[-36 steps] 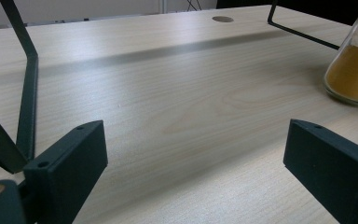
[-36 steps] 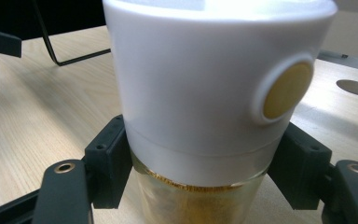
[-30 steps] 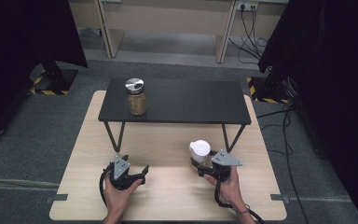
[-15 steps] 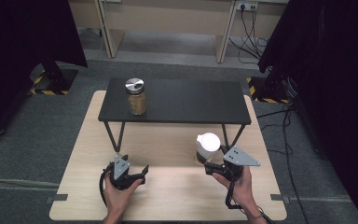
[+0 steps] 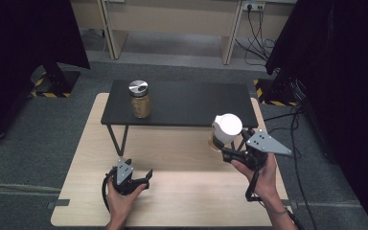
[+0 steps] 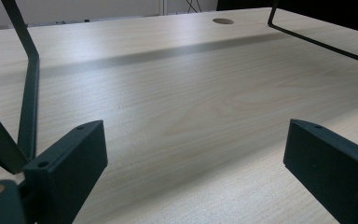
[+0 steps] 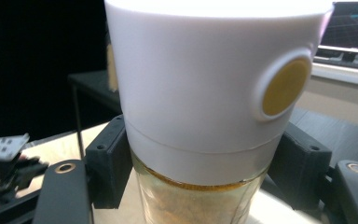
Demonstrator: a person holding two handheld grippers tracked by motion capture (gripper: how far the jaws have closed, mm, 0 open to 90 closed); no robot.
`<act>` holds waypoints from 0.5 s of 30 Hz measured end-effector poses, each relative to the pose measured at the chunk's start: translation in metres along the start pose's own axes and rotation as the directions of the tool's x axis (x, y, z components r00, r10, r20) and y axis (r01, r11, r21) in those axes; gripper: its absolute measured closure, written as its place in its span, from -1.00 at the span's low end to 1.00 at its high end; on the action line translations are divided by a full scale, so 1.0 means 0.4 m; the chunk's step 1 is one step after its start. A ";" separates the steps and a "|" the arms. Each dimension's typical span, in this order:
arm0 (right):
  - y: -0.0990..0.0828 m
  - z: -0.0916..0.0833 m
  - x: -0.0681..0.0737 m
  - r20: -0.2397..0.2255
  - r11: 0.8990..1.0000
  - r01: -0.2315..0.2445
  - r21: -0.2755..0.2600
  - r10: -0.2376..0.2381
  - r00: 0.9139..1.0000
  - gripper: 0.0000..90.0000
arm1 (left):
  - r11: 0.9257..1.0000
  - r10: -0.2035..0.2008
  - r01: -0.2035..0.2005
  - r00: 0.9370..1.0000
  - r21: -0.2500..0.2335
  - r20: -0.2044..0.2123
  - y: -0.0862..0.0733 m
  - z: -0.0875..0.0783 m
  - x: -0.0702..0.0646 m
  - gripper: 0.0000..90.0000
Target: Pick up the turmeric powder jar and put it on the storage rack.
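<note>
Jar (image 5: 224,134) with a white cap and a clear body of tan-brown granules is sitting in the right gripper (image 5: 230,152), held clear of the wooden counter (image 5: 182,196), just in front of the right end of the black shelf (image 5: 191,103). In the right gripper view the fingers (image 7: 106,164) are pressing on both sides of the clear body right below the white cap, so they are clamping the jar (image 7: 205,112). Handling, as a judgement: the body looks like glass, so it is stiff, smooth and probably slippery, breakable if dropped, and moderately heavy with the fill. The cap is wider than the body and carries a yellow round button; gripping just under the cap lip is looking like the safest hold, since the lip is acting as a stop against sliding down. Squeezing the cap itself is risking popping it.

The left gripper (image 5: 135,179) is resting low on the counter, its fingers (image 6: 72,163) standing wide apart with nothing between them.

Count: two jars, one white-capped in hand and one silver-lidded jar (image 5: 139,99) standing upright on the shelf's left part; one shelf; one counter; two grippers.
</note>
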State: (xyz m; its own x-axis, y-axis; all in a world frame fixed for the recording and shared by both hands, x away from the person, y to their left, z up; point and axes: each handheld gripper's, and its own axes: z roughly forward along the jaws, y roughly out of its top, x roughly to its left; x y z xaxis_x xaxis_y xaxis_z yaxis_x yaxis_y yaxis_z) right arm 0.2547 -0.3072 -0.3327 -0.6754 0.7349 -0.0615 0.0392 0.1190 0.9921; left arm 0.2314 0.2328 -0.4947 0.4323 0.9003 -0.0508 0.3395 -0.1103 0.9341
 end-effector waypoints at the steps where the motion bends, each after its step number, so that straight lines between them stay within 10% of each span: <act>1: 0.019 0.003 -0.007 0.013 1.000 0.008 0.000 -0.008 1.000 -0.32 | 1.000 0.000 0.000 1.000 -0.001 0.000 0.000 0.000 0.000 -0.88; 15: 0.095 0.033 -0.043 0.046 1.000 0.022 -0.004 -0.022 0.999 -0.32 | 1.000 -0.003 0.003 1.000 -0.002 0.000 -0.001 0.000 0.000 -0.88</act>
State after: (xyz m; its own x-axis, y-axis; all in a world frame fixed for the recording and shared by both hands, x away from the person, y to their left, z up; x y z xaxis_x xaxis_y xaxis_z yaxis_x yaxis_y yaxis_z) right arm 0.2777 -0.3064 -0.2954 -0.6413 0.7623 -0.0878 0.0215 0.1323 0.9910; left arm 0.2311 0.2329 -0.4950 0.4311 0.9007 -0.0538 0.3390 -0.1064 0.9348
